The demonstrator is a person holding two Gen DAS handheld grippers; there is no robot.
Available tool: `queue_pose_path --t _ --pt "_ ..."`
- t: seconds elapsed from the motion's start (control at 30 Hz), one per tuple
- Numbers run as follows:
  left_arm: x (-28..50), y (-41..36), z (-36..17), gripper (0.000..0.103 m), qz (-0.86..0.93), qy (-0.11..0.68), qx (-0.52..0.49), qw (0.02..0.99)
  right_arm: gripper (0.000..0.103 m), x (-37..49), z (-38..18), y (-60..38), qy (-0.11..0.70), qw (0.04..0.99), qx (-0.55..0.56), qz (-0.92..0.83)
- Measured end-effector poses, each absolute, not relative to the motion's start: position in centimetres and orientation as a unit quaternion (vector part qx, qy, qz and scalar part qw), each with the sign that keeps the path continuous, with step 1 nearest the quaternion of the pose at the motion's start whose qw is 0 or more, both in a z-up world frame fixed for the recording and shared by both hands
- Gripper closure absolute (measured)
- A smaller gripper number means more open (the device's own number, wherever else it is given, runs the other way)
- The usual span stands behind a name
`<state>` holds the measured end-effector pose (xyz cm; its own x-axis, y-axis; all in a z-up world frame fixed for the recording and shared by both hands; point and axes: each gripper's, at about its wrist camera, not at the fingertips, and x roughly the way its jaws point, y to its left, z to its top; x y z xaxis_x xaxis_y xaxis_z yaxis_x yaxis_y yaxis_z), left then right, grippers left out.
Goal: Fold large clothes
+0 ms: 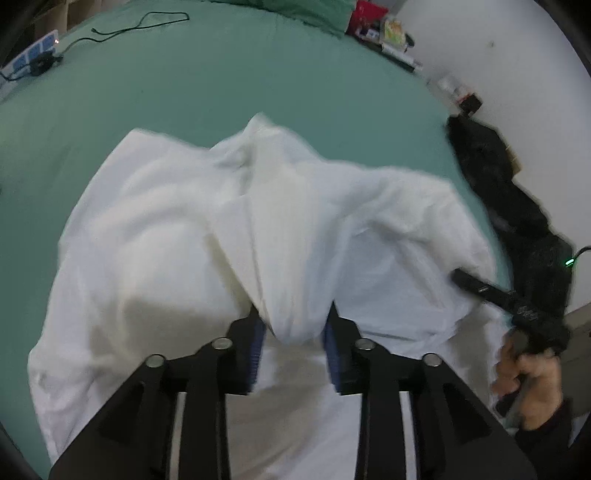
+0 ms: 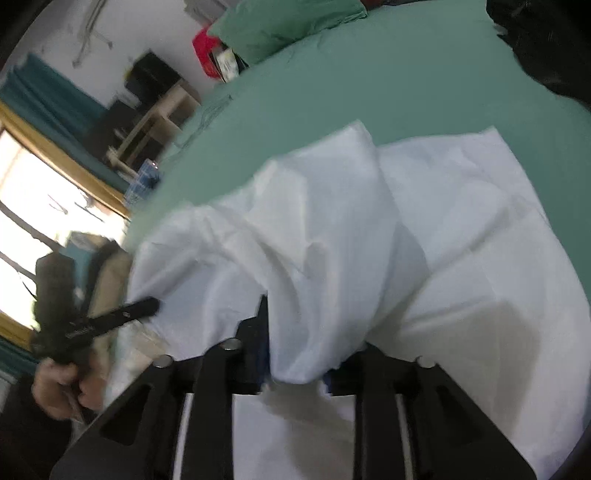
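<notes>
A large white garment [image 1: 177,236] lies rumpled on a green bed sheet [image 1: 221,81]. My left gripper [image 1: 293,328] is shut on a bunched fold of the white cloth, which hangs between its blue-padded fingers [image 1: 258,343]. My right gripper [image 2: 295,354] is shut on another bunched fold of the same garment [image 2: 461,236], lifted off the bed. The right gripper also shows at the right edge of the left wrist view [image 1: 469,282], and the left one at the left of the right wrist view [image 2: 147,306], each held by a hand.
A black garment [image 1: 495,173] lies along the bed's right edge by a white wall. Boxes and small items [image 1: 388,29] crowd the far corner beside a green pillow [image 2: 288,22]. A black cable [image 1: 140,22] and power strip [image 1: 33,55] lie far left. A window [image 2: 33,206] and shelf [image 2: 159,110] stand beyond.
</notes>
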<state>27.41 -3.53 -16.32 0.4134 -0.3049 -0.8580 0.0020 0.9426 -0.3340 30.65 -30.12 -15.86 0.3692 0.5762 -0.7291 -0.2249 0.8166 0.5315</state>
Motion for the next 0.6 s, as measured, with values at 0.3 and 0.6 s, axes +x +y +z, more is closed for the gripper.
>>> queue_pose_path --t 0.3,0.6 --pt "23.4 -2.4 -13.4 0.062 -0.089 0.494 -0.083 0.861 0.048 27.0 -10.0 -32.1 0.452 0.884 0.045 0.112" --pt "23.7 -3.2 -10.0 0.062 -0.088 0.438 -0.082 0.891 0.047 29.5 -7.4 -22.1 0.381 0.882 -0.013 0.277"
